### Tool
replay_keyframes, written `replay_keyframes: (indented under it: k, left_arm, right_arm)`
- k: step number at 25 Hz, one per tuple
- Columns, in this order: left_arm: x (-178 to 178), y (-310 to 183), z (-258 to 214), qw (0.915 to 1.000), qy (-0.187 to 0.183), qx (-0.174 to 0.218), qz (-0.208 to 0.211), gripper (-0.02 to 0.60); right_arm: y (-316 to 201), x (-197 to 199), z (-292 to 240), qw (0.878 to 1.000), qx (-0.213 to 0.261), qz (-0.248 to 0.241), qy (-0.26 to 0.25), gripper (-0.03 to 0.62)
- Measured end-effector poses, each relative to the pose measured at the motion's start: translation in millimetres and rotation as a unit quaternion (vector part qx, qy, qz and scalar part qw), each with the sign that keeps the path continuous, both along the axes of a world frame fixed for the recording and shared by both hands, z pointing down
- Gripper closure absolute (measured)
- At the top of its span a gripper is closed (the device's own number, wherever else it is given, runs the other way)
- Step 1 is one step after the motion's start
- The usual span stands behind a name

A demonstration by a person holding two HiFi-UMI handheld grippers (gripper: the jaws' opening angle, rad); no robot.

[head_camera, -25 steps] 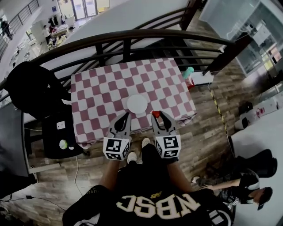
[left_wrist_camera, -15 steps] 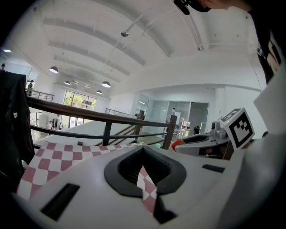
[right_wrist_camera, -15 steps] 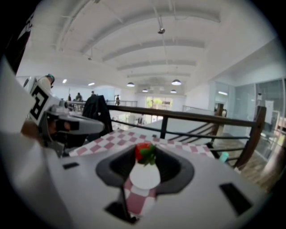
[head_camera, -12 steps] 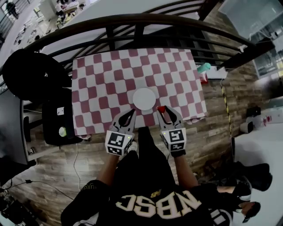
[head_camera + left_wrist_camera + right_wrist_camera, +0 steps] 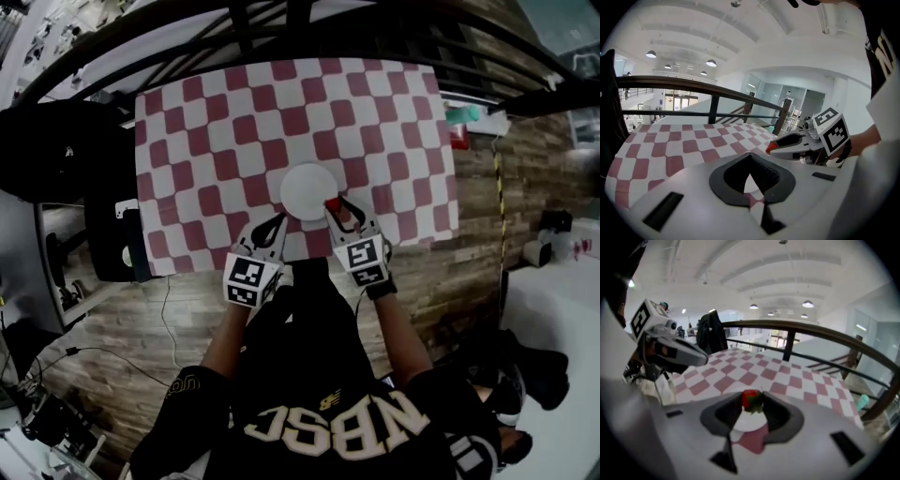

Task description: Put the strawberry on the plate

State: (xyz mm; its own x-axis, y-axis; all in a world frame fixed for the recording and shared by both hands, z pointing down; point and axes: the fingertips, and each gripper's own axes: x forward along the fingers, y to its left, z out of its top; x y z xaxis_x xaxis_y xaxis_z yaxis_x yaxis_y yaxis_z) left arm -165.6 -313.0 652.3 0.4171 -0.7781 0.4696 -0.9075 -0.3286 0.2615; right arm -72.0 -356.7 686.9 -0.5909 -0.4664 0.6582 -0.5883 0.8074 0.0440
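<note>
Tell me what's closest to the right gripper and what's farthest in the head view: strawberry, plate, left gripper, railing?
1. strawberry, pinched in the right gripper itself.
2. plate, just ahead and to its left.
3. left gripper, off to its left side.
4. railing, far ahead at the view's top.

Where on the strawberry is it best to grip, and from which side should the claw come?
Pinch the red body of the strawberry across its width, coming from the person's side, as the right claw does now. The round fruit sits between the tips, its green cap below.
</note>
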Motion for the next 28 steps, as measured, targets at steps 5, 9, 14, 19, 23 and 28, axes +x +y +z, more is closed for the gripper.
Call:
replay_keyframes:
  k: [5, 9, 14, 19, 23, 28]
  left_arm:
    - [8.8, -15.3, 38.9, 0.9989, -0.021, -0.033, 0.027, 0.574]
    - [6.9, -23.1, 61.3, 0.9982, -0.014, -0.054, 0.021, 0.574]
    - [6.0, -28.4, 77.9, 0.9976, -0.008, -0.068, 0.011, 0.573]
    - [3.4, -24.0, 83.8, 0.9972, -0.004, -0.075, 0.003, 0.574]
    - [-0.4, -24.5, 79.8, 0.9976, -0.006, -0.069, -0.002, 0.573]
    - [-0.2, -16.4, 53.6, 0.9985, -0.004, -0.055, -0.003, 0.572]
  right_arm:
    - [-12.5, -20.2, 48.9, 0.999, -0.040, -0.027, 0.011, 0.450]
    - [-10.3, -36.8, 84.8, 0.996, -0.061, -0.051, 0.031, 0.450]
    - [-3.7, -45.4, 103.1, 0.993, -0.074, -0.066, 0.057, 0.450]
    - [2.5, -46.7, 115.4, 0.990, -0.088, -0.078, 0.078, 0.450]
    - [-1.3, -47.5, 114.3, 0.990, -0.087, -0.078, 0.081, 0.448]
    - [2.0, -43.4, 84.1, 0.994, -0.077, -0.055, 0.061, 0.434]
